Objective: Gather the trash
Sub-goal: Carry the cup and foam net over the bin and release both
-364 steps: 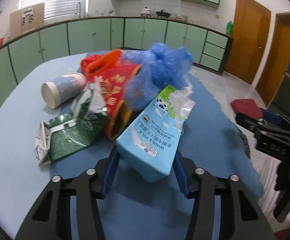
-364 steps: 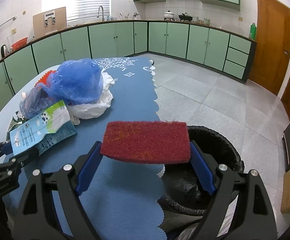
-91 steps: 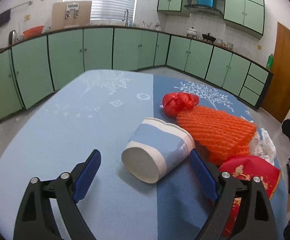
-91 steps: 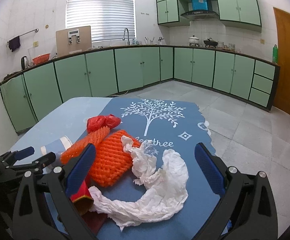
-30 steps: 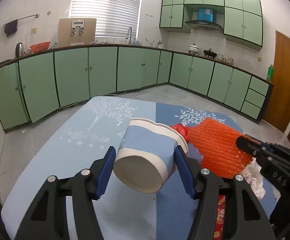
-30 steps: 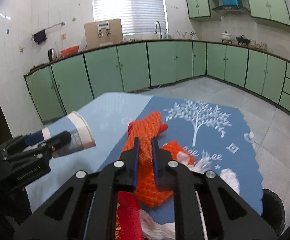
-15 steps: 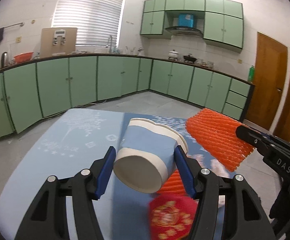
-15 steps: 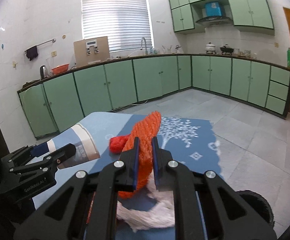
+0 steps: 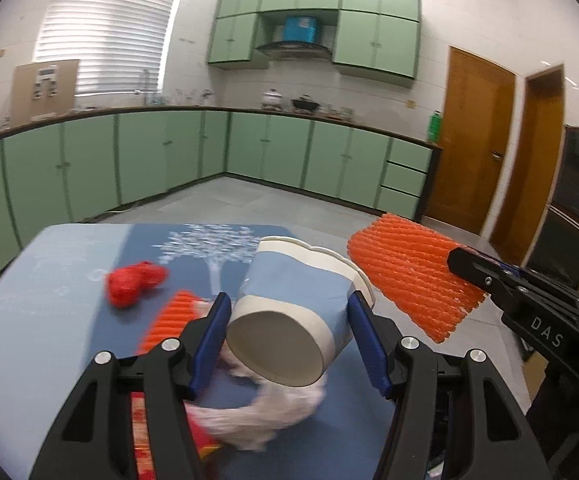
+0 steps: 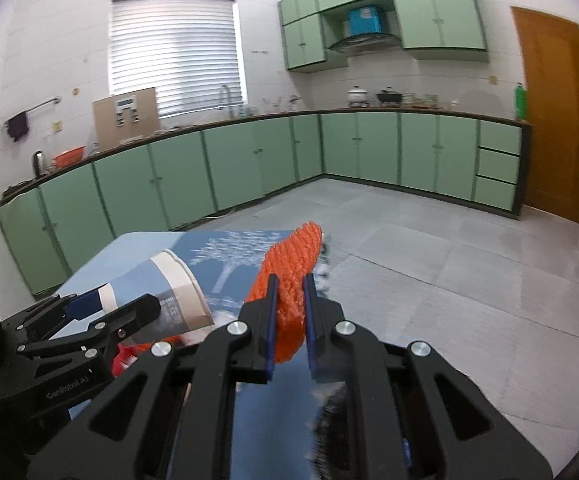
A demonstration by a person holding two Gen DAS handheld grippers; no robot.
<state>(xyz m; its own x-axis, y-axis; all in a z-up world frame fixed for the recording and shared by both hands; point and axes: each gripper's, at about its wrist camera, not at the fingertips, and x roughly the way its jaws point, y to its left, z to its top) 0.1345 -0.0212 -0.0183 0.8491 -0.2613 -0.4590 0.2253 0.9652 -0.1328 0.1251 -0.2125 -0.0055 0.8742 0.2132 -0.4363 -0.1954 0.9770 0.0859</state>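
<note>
Gripping a blue-and-white paper cup (image 9: pixel 293 312) on its side, my left gripper (image 9: pixel 289 340) is clenched, base toward the lens, lifted above the blue table (image 9: pixel 49 320). At 2 o'clock my right gripper (image 10: pixel 289 312) pinches an orange foam net (image 10: pixel 293 276) in the air. Below the cup, a white crumpled wad (image 9: pixel 273 420) blurs; something red (image 9: pixel 139 432) at 7 o'clock is hidden by my fingers. A red bundle (image 9: pixel 133 286) lies at 10 o'clock.

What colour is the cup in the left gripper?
The cup is blue with white bands; left wrist view shows it best.
</note>
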